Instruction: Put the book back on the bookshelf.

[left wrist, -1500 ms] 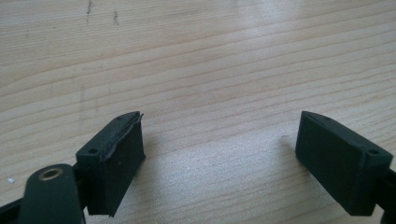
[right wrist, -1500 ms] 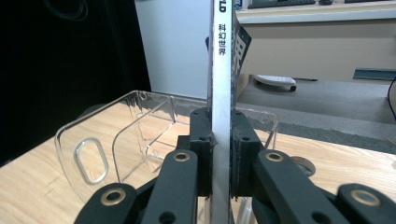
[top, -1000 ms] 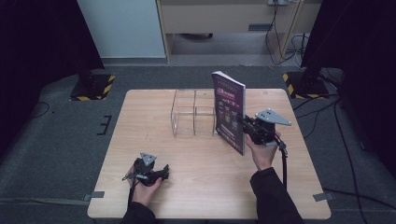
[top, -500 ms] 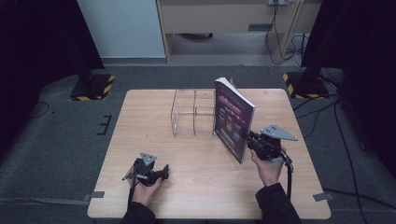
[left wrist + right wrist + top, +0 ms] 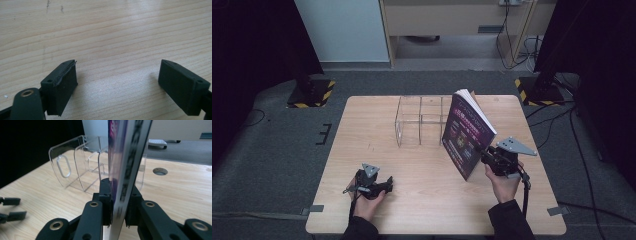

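The right gripper (image 5: 486, 156) has its jaws clamped on the spine edge of a purple-covered book (image 5: 466, 134), holding it upright and slightly tilted above the table (image 5: 362, 130), just in front of the right end of a clear acrylic divider rack (image 5: 419, 120). In the right gripper view the book (image 5: 125, 167) rises between the two jaws. The left gripper (image 5: 379, 187) rests on the table near the front edge, its jaws spread wide and empty.

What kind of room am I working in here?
Probably a lab or recording studio, not a home: a bare wooden table on grey carpet, black curtains at both sides, yellow-and-black striped stand bases, and loose cables along the back wall.
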The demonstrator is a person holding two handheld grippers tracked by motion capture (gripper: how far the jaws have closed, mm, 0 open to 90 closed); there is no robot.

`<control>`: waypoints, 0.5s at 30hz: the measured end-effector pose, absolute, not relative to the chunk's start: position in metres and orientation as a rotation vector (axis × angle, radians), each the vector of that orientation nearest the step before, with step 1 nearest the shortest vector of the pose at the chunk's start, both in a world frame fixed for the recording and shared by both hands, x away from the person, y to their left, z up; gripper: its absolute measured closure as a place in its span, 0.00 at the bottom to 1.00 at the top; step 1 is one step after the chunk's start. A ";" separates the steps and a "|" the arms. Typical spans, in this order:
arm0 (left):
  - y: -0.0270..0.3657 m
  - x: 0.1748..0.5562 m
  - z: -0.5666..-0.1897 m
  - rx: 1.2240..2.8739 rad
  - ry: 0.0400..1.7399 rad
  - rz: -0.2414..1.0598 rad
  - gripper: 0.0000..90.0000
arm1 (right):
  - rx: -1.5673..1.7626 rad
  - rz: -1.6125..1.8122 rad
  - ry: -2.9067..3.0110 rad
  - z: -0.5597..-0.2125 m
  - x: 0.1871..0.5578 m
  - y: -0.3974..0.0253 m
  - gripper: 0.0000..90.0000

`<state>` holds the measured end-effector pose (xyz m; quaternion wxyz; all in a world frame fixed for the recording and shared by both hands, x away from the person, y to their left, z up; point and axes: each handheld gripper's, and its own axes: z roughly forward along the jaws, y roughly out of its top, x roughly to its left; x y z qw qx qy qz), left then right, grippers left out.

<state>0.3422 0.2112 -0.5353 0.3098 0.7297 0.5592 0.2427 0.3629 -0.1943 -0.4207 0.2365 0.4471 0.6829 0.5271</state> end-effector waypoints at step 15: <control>0.211 0.342 -0.535 1.928 1.477 0.641 0.16 | 1.286 1.403 1.869 -0.397 0.383 -0.186 0.91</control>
